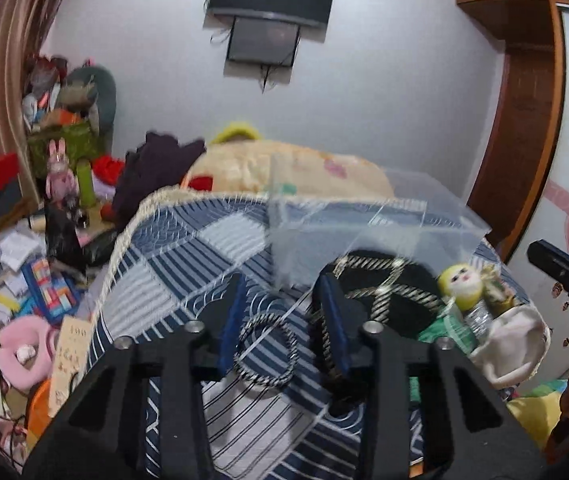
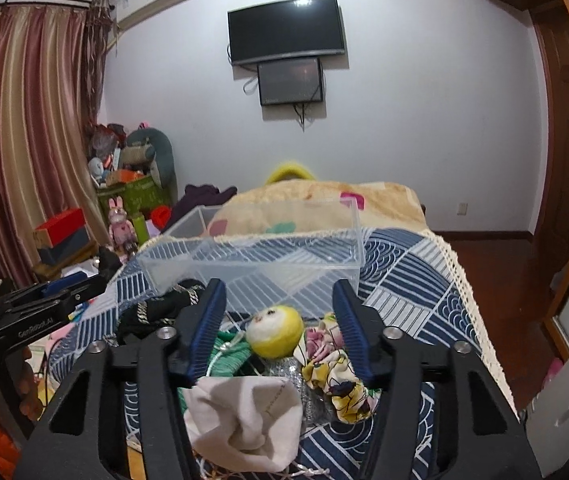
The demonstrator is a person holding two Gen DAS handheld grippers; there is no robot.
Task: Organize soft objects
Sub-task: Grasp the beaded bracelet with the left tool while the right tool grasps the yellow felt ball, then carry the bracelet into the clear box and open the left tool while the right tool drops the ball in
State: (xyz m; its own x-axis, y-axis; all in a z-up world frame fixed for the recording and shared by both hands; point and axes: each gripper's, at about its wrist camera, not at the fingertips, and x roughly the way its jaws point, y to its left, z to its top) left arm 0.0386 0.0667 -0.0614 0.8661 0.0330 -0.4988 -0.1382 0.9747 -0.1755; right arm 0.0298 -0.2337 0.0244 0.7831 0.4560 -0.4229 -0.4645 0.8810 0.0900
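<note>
Both grippers hover open over the soft things on the quilt.

The left gripper [image 1: 280, 312], jaws apart, points level above a striped cord loop [image 1: 265, 350]. The right gripper [image 2: 280, 328], jaws apart, frames the yellow-haired doll [image 2: 274, 332] and white cloth pouch [image 2: 244, 420], just before the clear box [image 2: 252, 252].

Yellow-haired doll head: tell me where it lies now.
In the right wrist view the doll head lies on the bed between the open right tool's fingers, just before the clear box.

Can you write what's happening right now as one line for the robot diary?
left gripper: open, over striped cord ring | right gripper: open, over doll | clear box: empty
</note>
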